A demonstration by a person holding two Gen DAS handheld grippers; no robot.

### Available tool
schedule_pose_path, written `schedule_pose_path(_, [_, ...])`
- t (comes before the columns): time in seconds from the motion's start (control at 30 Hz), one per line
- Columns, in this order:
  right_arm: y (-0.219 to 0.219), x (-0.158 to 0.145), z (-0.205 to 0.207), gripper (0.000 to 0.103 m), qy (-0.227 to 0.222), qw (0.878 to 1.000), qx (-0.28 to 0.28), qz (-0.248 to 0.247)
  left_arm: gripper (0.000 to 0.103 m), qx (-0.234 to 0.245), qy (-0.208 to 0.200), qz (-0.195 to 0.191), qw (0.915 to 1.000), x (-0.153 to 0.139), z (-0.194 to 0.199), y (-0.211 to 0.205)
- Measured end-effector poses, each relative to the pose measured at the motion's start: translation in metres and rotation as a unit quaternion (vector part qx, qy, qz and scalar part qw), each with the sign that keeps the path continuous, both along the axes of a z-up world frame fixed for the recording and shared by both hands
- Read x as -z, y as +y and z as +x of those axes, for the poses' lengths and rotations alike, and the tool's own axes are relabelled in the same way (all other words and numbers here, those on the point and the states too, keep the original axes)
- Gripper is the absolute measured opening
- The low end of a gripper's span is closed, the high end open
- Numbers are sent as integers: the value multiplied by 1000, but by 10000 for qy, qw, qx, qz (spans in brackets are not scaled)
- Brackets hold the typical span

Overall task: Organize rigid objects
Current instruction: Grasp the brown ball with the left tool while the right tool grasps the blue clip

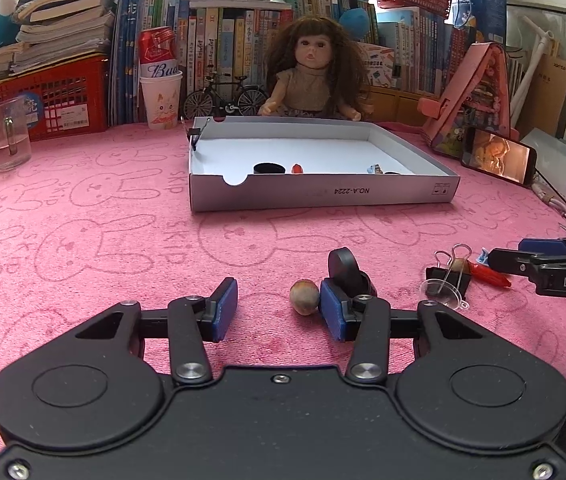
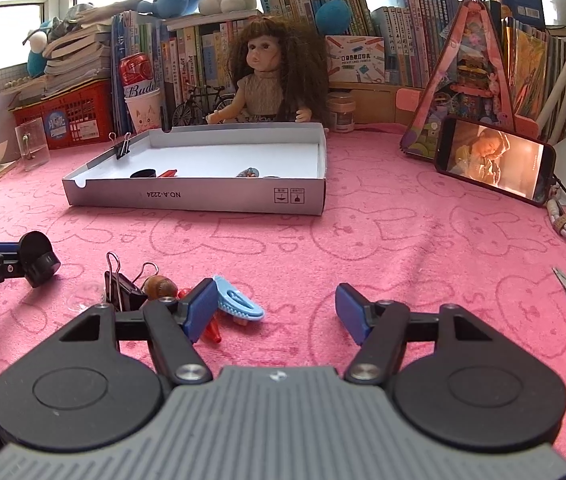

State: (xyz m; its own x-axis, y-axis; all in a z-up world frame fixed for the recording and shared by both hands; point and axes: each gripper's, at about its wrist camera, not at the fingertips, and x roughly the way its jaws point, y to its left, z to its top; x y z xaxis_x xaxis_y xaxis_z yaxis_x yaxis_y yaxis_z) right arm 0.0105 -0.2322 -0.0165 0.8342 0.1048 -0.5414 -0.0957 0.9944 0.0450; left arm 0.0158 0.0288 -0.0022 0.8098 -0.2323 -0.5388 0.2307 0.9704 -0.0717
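Pink towelling covers the desk (image 1: 83, 208), and I have both claws low over it. My left claw (image 1: 279, 308) is spread wide with nothing in it; a brown nut (image 1: 304, 297) lies between its pads, nearer the right one, and a black wheel-like part (image 1: 343, 268) stands just behind that pad. My right claw (image 2: 277, 308) also gapes empty beside a blue clip (image 2: 239, 304), a binder clip (image 2: 121, 288) and what may be red pegs. If I close off-centre, the round nut could squirt sideways, or the pad could topple the wheel. The grey box (image 1: 323, 192), well ahead, reads "NO.A-2224"; the can (image 1: 158, 54) shows "Bud".
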Motion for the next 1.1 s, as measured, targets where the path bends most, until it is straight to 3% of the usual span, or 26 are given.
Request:
schedule_pose_path(0.2, [3,3,0,77,17,10000,-19,-4,42,-221,-183,294,9992,1,-3,-1])
schedule_pose_path(0.37, [8,4,0,77,-33,9999,-41,-119,38,3,-164,178,9997,4,-8,-7])
schedule_pose_path(0.47, [10,5,-1,77,-78,9998,-26,-174,33,-14,-150,133,9998,5,-7,-10])
schedule_pose_path(0.6, [13,7,-4,77,-150,9992,-35,-360,20,12,-131,44,9999,4,-6,-10])
schedule_pose_path(0.67, [13,7,-5,76,-159,9993,-20,-338,19,5,-161,78,9998,4,-7,-10])
schedule_pose_path(0.9, [23,5,-11,36,-245,9989,-267,-305,18,-123,-228,-9,9997,1,-8,-6])
schedule_pose_path(1.1, [23,3,-11,26,-305,9990,-253,-226,19,-82,-342,33,9994,-3,-10,-7])
